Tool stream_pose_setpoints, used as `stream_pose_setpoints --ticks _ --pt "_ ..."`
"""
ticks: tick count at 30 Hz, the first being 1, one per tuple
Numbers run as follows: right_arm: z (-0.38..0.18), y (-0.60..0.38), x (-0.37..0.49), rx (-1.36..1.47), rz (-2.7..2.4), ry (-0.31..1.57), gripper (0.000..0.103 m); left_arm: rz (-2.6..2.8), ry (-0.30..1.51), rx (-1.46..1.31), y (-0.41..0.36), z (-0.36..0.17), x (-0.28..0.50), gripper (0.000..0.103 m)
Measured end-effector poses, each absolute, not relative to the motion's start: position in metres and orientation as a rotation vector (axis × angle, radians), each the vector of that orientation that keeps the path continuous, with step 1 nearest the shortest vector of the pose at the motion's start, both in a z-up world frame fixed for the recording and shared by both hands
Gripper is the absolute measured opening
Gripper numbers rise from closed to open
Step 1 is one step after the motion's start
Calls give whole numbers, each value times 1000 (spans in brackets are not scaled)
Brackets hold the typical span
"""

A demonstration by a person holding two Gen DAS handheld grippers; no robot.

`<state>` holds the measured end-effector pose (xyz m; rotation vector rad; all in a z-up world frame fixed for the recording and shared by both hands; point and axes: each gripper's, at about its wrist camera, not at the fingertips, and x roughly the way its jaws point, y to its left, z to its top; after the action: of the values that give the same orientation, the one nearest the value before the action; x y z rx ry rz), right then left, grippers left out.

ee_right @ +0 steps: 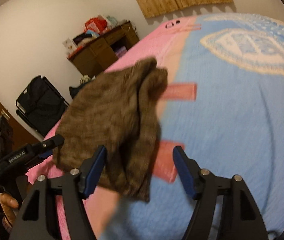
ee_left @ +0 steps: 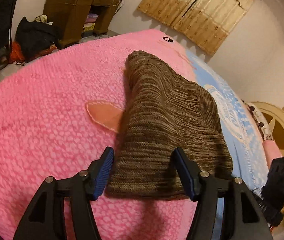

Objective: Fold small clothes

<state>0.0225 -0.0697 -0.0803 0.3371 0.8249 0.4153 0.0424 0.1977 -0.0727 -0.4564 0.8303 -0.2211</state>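
A small brown knitted garment (ee_left: 162,120) lies folded on the pink and blue bedspread (ee_left: 41,110). My left gripper (ee_left: 144,172) is open, its blue-padded fingers either side of the garment's near edge, not clamping it. In the right wrist view the garment (ee_right: 111,120) looks blurred, with its near corner between the open fingers of my right gripper (ee_right: 139,172). The left gripper (ee_right: 31,154) shows there at the garment's left edge. The right gripper's black body (ee_left: 278,184) shows at the right edge of the left wrist view.
A wooden desk (ee_left: 77,14) with clutter stands by the far wall, with dark bags (ee_left: 33,38) on the floor beside it. Curtains (ee_left: 198,10) hang behind the bed. A cream headboard (ee_left: 278,124) is at the right.
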Motion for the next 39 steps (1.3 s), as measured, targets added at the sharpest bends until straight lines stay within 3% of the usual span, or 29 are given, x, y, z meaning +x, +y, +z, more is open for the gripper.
stream_pose_setpoints --ticks 3,4,5,6,7,8,10,13,16,21,26,31,37,38,39 --pt "-81 -53 17 244 388 821 70 -206 827 -413 190 -71 41 62" --pt "-80 -51 19 237 383 833 54 -206 831 -416 188 -70 40 62" --pt "-81 -49 23 256 390 861 30 -216 835 -427 187 -70 40 62" --pt "-83 -50 25 289 398 888 26 -233 842 -442 186 -71 39 58" --pt "-83 -50 26 306 402 895 24 -240 850 -445 185 -71 39 42" --pt "-81 -49 25 303 410 907 21 -237 863 -443 185 -71 40 36" --pt "-78 -57 24 350 443 911 19 -218 887 -460 188 -69 42 23" --pt "-76 -80 24 543 521 919 17 -204 911 -464 191 -63 37 21" --pt "-83 -80 22 442 450 948 16 -159 918 -294 177 -65 28 22" --pt "-81 -74 14 356 430 931 20 -111 867 -213 178 -65 10 37" --pt "-38 -74 4 175 352 767 23 -56 730 -181 191 -29 11 37" --pt "0 -49 52 86 364 641 23 -74 684 -206 178 -15 58 37" --pt "-40 -7 144 -82 277 730 19 34 804 -139 155 -54 107 39" --pt "-60 -7 158 -97 267 814 19 51 838 -121 154 -64 110 45" --pt "-72 -9 164 -97 261 860 19 49 857 -125 156 -72 113 57"
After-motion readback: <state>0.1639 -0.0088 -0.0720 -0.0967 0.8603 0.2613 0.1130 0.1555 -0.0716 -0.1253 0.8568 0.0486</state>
